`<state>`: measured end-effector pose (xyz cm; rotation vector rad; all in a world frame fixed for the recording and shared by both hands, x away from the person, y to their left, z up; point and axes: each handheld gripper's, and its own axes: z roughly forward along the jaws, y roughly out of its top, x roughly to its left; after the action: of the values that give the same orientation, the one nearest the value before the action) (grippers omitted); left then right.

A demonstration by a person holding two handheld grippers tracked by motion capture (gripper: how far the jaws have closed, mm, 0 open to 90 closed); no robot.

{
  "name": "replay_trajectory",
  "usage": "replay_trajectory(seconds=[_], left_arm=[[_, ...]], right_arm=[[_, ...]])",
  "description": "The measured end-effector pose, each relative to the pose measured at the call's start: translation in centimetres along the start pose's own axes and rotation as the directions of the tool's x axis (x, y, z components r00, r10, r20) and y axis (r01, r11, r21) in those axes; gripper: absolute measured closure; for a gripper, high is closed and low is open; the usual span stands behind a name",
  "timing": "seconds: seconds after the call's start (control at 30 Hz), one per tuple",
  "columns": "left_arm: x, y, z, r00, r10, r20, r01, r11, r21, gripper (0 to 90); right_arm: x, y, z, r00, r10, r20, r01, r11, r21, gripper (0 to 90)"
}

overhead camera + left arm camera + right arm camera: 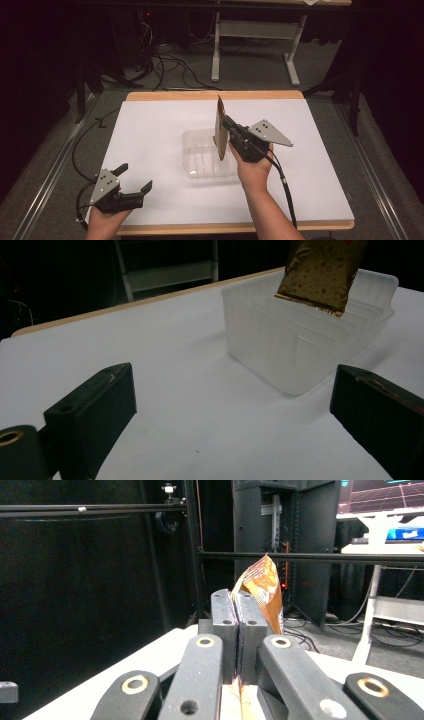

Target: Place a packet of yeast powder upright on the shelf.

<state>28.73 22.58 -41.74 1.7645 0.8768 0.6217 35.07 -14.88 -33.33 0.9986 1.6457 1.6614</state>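
A flat gold-brown foil packet point(220, 127) hangs upright over the clear plastic bin point(197, 152) in the middle of the white table. My right gripper point(227, 124) is shut on the packet's edge and holds it above the bin. In the right gripper view the two jaws stand pressed together on the packet point(265, 587). My left gripper point(134, 179) rests open at the table's near left corner, nothing between its jaws. From the left gripper view the ribbed bin point(280, 340) stands ahead to the right, with the packet's point(320, 275) lower end dangling just over its rim.
The white table top point(150, 130) has a wooden edge at front and back. Beyond the far edge are a white desk frame point(250, 35) and loose cables point(170, 65) on the grey floor. A cable trails from the right gripper across the table's near right part.
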Motion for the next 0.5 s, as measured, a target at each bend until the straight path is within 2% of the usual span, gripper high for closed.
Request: replay_trajectory(seconds=[0.17,0.5], left_arm=[[0.0,0.0,0.0,1.0,0.0,0.002,0.0,1.0,0.0,5.3],[0.0,0.0,0.0,1.0,0.002,0.002,-0.002,1.0,0.005,5.3]], right_arm=[[0.7,0.1,0.3,0.9999,-0.003,-0.015,0.003,1.0,0.0,89.9],[1.4,0.2,0.3,0.9995,0.0,-0.031,-0.001,1.0,-0.017,90.0]])
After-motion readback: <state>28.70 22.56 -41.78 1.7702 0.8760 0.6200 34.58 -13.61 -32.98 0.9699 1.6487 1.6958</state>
